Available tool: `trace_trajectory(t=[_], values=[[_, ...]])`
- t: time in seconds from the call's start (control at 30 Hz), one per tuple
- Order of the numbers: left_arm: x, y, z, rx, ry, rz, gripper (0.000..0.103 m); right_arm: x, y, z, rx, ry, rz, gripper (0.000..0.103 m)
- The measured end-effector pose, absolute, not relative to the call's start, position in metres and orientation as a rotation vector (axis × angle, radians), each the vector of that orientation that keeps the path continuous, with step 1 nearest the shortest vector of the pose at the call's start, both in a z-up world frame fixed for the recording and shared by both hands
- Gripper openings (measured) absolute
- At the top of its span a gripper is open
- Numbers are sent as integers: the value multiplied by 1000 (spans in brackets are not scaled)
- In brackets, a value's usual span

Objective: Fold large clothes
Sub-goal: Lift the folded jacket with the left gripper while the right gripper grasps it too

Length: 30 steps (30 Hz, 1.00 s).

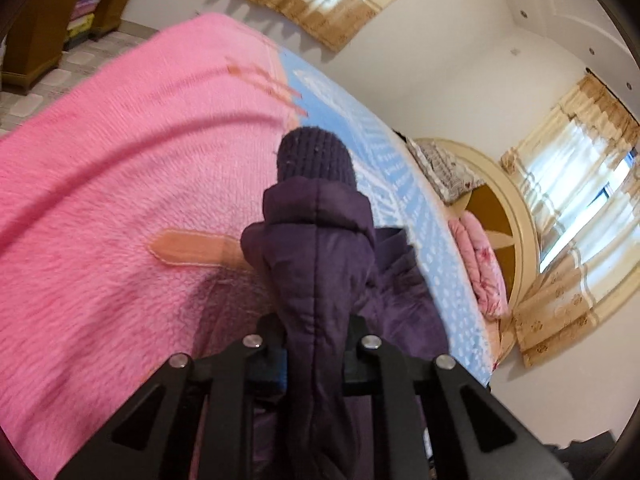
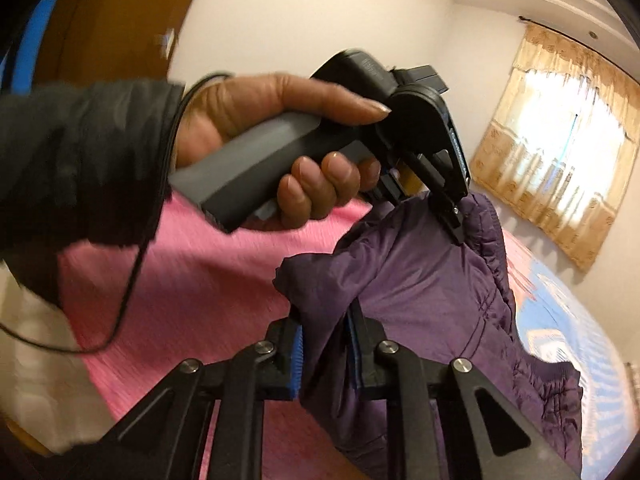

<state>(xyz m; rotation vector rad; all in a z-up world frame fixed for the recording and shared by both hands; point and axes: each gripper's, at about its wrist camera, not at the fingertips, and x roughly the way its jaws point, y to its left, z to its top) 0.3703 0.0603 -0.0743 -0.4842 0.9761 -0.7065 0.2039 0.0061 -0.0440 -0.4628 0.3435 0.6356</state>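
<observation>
A dark purple padded jacket (image 1: 320, 248) with a knitted cuff (image 1: 316, 156) is held up over a pink fleece blanket (image 1: 120, 184) on a bed. My left gripper (image 1: 316, 344) is shut on a fold of the jacket's sleeve, which stands up between its fingers. My right gripper (image 2: 326, 344) is shut on another edge of the same jacket (image 2: 432, 292). In the right wrist view the left gripper (image 2: 456, 216), held in the person's hand (image 2: 280, 140), pinches the jacket higher up and further away.
A blue patterned sheet (image 1: 400, 184) covers the far part of the bed. A round cream headboard (image 1: 508, 216) with pink bedding (image 1: 484, 264) stands beyond. Curtained windows (image 2: 560, 148) line the wall. A wooden wardrobe (image 1: 52, 20) is at far left. A black cable (image 2: 128, 292) hangs from the hand.
</observation>
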Motion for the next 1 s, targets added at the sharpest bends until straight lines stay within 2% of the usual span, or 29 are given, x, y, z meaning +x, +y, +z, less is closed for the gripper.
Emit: trace_trajectory(t=[0.17, 0.33, 0.53, 0.57, 0.63, 0.7, 0.83, 0.93, 1.0], values=[[372, 16, -20, -388, 945, -698, 16, 208, -60, 4, -240, 282, 618, 16], [385, -108, 24, -223, 963, -793, 19, 196, -175, 24, -6, 255, 533, 15], [412, -259, 10, -137, 1156, -802, 49, 190, -304, 0, 237, 299, 368, 15], [413, -276, 5, -135, 1178, -807, 61, 189, -318, -6, 266, 306, 355, 15], [410, -310, -1, -85, 1183, -810, 69, 192, -353, -24, 358, 325, 322, 15], [409, -339, -8, -41, 1210, -814, 84, 194, -370, -36, 393, 334, 316, 15], [402, -356, -8, -11, 1209, -807, 87, 194, -399, -62, 479, 355, 330, 15], [396, -332, 8, -28, 1163, -848, 90, 179, -401, -86, 517, 383, 348, 15], [393, -325, 19, -31, 1124, -898, 98, 171, -396, -100, 533, 399, 340, 15]])
